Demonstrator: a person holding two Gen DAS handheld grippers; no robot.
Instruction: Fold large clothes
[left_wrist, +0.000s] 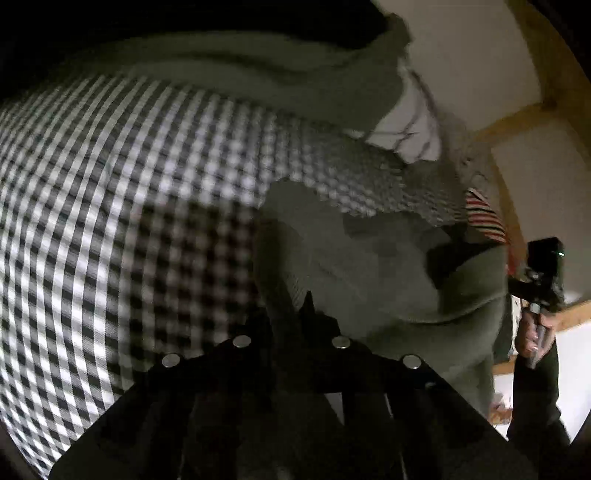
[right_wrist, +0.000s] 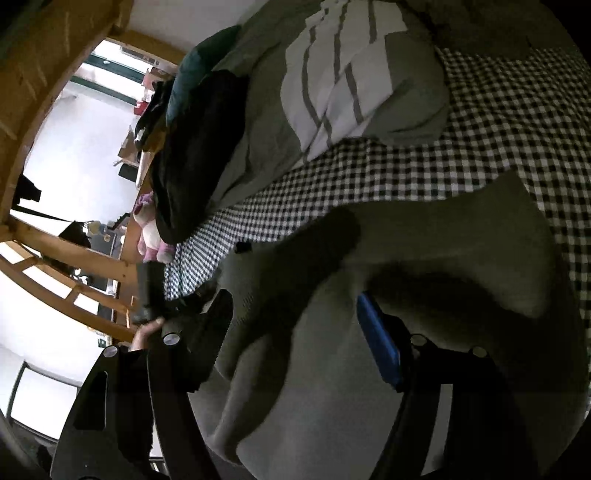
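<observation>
Grey-green garment (right_wrist: 388, 236) lies bunched on checked sheet (right_wrist: 498, 122). Left gripper (left_wrist: 291, 314) has its jaws pinched on a fold of it, apparently at a sleeve or hem. Right gripper (right_wrist: 291, 332) jaws stand apart over the cloth, gripping nothing; blue pad (right_wrist: 378, 339) visible. Striped duvet (right_wrist: 340, 74) behind.

Checked black-and-white bedsheet (right_wrist: 480, 122), wooden bed frame (right_wrist: 55, 251) — white walls (left_wrist: 461, 55), bright windows (right_wrist: 110, 62) beyond.
</observation>
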